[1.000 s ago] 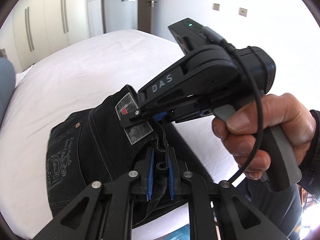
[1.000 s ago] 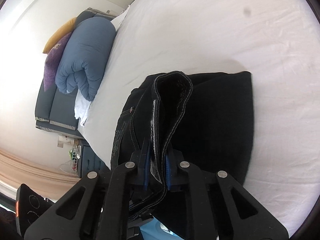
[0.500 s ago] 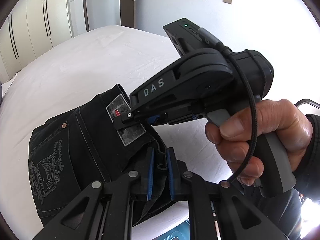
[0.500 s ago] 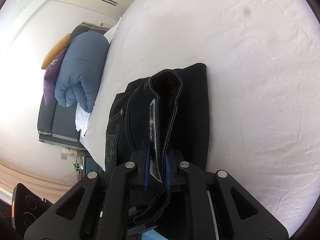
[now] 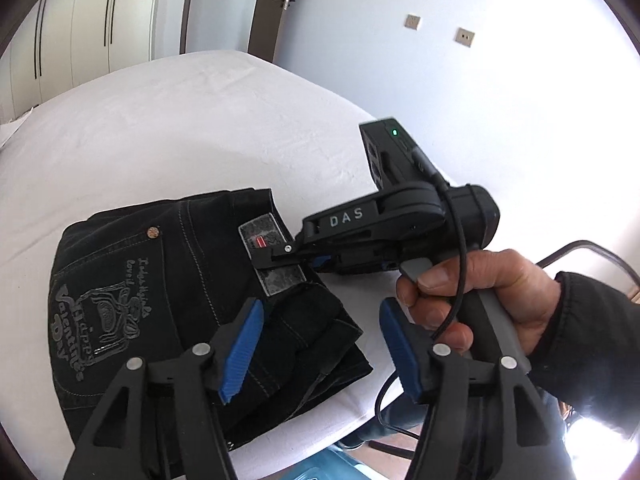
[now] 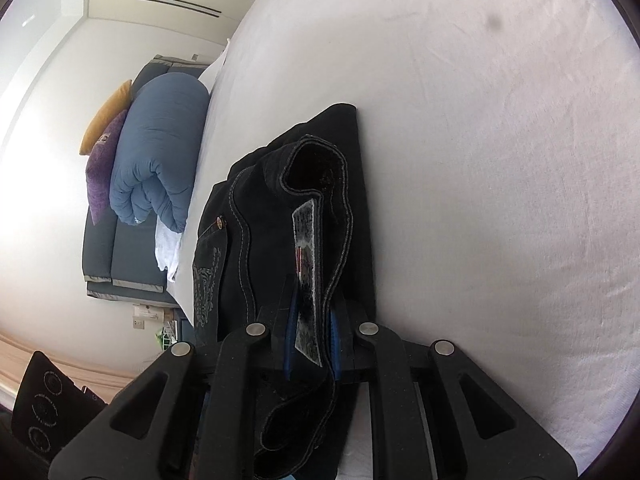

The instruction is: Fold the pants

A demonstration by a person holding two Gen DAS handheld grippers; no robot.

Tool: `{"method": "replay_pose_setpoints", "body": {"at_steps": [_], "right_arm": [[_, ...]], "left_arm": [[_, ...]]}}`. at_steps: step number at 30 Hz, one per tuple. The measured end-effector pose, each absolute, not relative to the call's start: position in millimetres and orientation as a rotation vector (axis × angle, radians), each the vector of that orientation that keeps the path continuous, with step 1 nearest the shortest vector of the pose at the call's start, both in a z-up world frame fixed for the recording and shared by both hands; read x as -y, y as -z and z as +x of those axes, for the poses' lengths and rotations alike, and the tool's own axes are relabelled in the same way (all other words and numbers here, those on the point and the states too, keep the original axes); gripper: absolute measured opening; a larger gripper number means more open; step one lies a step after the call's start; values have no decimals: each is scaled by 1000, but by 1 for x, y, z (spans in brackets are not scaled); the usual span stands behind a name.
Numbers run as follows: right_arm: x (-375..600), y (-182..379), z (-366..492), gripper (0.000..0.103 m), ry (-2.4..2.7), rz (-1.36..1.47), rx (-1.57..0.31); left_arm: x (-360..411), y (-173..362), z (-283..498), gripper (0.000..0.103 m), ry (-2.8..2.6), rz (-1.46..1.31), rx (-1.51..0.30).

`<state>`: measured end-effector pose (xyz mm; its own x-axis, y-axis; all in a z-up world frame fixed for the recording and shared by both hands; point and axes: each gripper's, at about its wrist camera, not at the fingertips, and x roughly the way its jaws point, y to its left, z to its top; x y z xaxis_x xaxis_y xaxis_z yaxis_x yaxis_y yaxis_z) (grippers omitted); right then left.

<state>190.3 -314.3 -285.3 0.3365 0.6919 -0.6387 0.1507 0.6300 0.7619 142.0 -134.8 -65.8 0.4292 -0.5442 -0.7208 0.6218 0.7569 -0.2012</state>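
Observation:
Black jeans (image 5: 168, 300) lie folded in a thick stack on the white bed (image 5: 168, 128), near its front edge, back pocket print and grey waistband label up. My left gripper (image 5: 320, 344) is open and empty, just above the stack's right end. My right gripper (image 5: 280, 258), held in a hand, is shut on the waistband at the label. In the right wrist view the right gripper (image 6: 312, 336) pinches the waistband (image 6: 316, 200) between its blue pads, with the jeans (image 6: 240, 248) ahead.
The bed's edge (image 5: 344, 420) runs close under the jeans. A rolled blue duvet (image 6: 160, 148) and purple and yellow cushions (image 6: 104, 148) lie on a grey sofa left of the bed. Wardrobes (image 5: 100, 20) and a door stand behind.
My left gripper has let go of the jeans and opened wide. The jeans have come down and lie flatter on the bed. The right gripper stays shut on the waistband.

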Motion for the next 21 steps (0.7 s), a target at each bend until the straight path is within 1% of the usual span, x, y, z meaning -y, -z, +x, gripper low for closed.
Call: {"method": "replay_pose_setpoints", "body": {"at_steps": [1, 3, 4, 5, 7, 8, 10, 11, 12, 13, 14, 15, 17, 18, 19, 20, 21], "right_arm": [[316, 285, 191, 15, -416, 861, -1210], [320, 278, 190, 20, -392, 870, -1223], [324, 272, 190, 23, -367, 856, -1214], [330, 265, 188, 24, -336, 840, -1198], [339, 250, 183, 32, -260, 822, -1170], [340, 243, 181, 32, -256, 837, -1155], [331, 230, 177, 32, -355, 899, -1114], [322, 225, 176, 32, -408, 914, -1103], [309, 222, 175, 32, -459, 911, -1112], [296, 223, 176, 31, -501, 903, -1128], [285, 227, 175, 30, -524, 896, -1142], [275, 235, 176, 29, -539, 892, -1166], [265, 259, 178, 29, -501, 892, -1230], [265, 276, 178, 18, -449, 884, -1279], [268, 291, 176, 0, -401, 863, -1303], [274, 301, 173, 0, -416, 900, -1280], [281, 307, 170, 0, -440, 960, -1253]], "left_arm": [[125, 58, 145, 65, 722, 86, -845], [104, 47, 153, 72, 683, 56, -817], [90, 42, 160, 73, 653, 32, -809], [78, 40, 168, 74, 629, 11, -812], [54, 44, 190, 73, 579, -18, -832], [45, 48, 200, 73, 557, -28, -842], [28, 54, 224, 61, 541, -52, -879], [23, 56, 233, 50, 540, -61, -898], [19, 61, 243, 43, 535, -62, -912], [15, 64, 255, 38, 524, -55, -923], [12, 70, 265, 27, 522, -54, -933], [13, 83, 267, 23, 530, -62, -949], [9, 94, 276, 22, 534, -87, -982], [10, 101, 280, 17, 541, -94, -1004], [11, 106, 288, 13, 548, -105, -1021], [12, 108, 293, 10, 567, -122, -1030], [13, 110, 299, 10, 597, -143, -1039]]}}
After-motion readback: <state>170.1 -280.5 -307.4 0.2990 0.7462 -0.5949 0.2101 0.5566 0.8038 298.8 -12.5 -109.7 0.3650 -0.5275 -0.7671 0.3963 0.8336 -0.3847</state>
